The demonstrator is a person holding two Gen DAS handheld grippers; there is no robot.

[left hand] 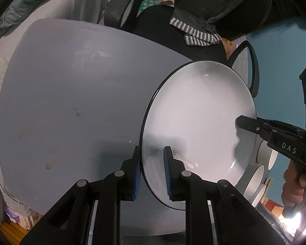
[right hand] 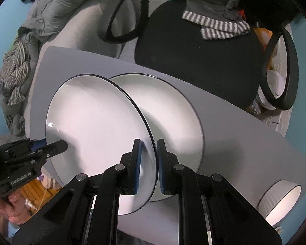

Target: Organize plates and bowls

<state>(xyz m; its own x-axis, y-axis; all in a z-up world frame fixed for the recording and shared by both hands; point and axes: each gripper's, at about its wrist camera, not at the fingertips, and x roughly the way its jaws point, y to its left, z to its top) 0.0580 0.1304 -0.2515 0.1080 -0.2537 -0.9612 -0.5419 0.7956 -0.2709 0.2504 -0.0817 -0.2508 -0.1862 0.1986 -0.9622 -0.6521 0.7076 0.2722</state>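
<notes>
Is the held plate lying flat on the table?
No. In the right wrist view the held plate is tilted, both grippers on its rim, above a second plate on the table.

We see dim, cool indoor light in both fisheye views, with edges bending into black corners. Small glints sit on the white plate (its surface mostly washed out), soft shadows fall across the grey table, and the far clutter blurs.
</notes>
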